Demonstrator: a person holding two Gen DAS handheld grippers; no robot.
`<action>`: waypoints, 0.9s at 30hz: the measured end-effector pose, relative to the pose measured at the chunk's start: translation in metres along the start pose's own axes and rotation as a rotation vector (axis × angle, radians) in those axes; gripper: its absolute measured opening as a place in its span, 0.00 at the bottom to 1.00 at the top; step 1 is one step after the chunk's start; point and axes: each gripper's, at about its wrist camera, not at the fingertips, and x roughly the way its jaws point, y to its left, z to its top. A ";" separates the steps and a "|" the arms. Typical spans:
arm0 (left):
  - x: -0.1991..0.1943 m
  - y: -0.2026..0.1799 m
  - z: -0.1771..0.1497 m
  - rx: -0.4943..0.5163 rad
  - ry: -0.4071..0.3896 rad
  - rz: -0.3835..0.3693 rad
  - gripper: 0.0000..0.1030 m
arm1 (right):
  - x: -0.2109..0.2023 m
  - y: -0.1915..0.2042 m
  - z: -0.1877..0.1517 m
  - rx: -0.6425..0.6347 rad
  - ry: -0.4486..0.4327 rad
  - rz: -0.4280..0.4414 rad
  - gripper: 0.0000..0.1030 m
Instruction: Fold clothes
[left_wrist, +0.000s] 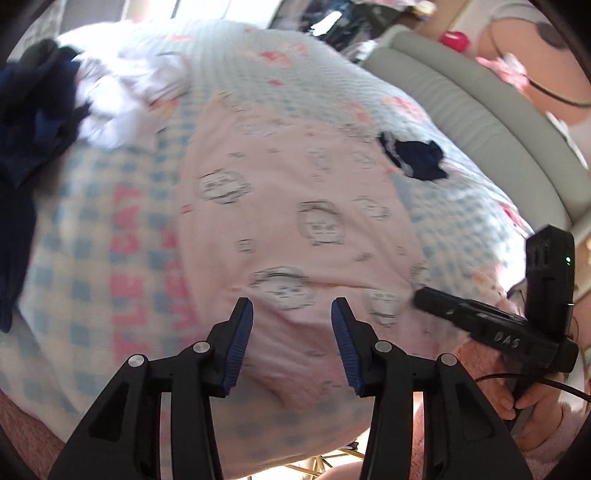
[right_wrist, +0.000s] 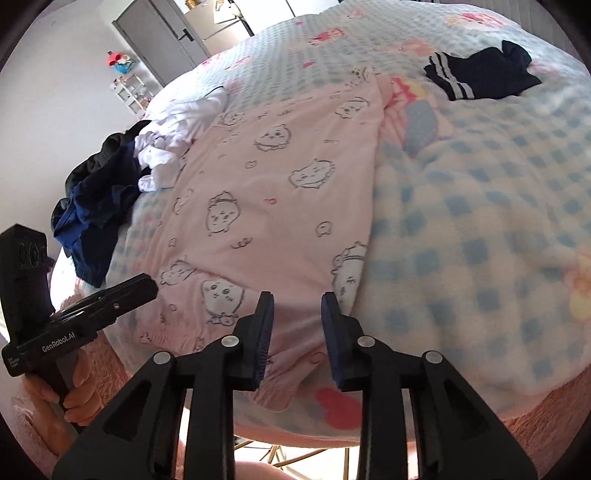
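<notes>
Black grippers (left_wrist: 291, 314), blue-padded jaws, fuzzy pink sleeves (right_wrist: 26, 424)

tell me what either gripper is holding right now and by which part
Nothing: left gripper and right gripper are both open above the pink garment.

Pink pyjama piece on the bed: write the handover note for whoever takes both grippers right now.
Left gripper: open, empty, over the near end of the pink garment.
Right gripper: open, empty, at the garment's near right edge.
The garment lies spread flat on the checked blanket, no fold visible yet.
Folded dark socks sit at the far right.
White clothes and dark blue clothes lie heaped at the far left, unfolded.
Left to do: fold the pink garment, then the heap.
</notes>
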 end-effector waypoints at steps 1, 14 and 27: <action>0.003 -0.005 -0.001 0.008 0.015 -0.006 0.46 | 0.001 0.004 -0.002 -0.019 0.006 0.008 0.27; -0.016 0.025 -0.028 -0.123 0.020 -0.056 0.46 | -0.001 -0.012 -0.018 0.026 0.065 -0.109 0.29; -0.008 -0.009 -0.002 0.012 -0.023 -0.027 0.46 | -0.006 0.009 -0.012 -0.031 0.004 -0.032 0.34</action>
